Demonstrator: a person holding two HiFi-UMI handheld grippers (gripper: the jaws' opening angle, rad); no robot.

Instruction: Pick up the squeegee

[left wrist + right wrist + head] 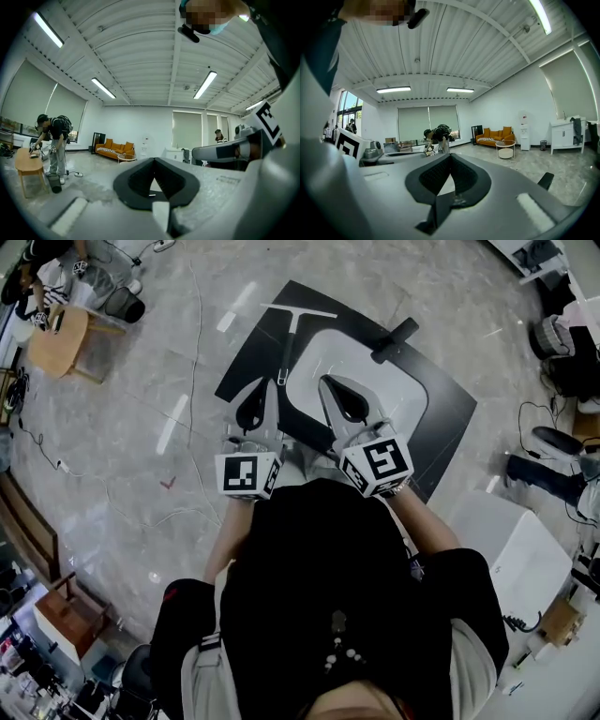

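Note:
The squeegee [287, 343] lies on a black floor mat [450, 409]: a pale T-shaped blade at the far end, with a thin handle running back toward me. My left gripper [251, 409] hangs over the mat just short of the handle's near end, jaws shut and empty. My right gripper [349, 407] hovers beside it to the right, over a grey panel [380, 390], also shut with nothing in it. Both gripper views look level across the room and show closed jaws, left gripper [153, 161] and right gripper [450, 157]; the squeegee is hidden from them.
A black cylinder [394, 339] lies on the mat's far right part. A round wooden table [56, 338] stands at far left, cables cross the floor, and a white box [525, 559] sits at right. A person [54, 140] bends by that table; an orange sofa [115, 149] stands beyond.

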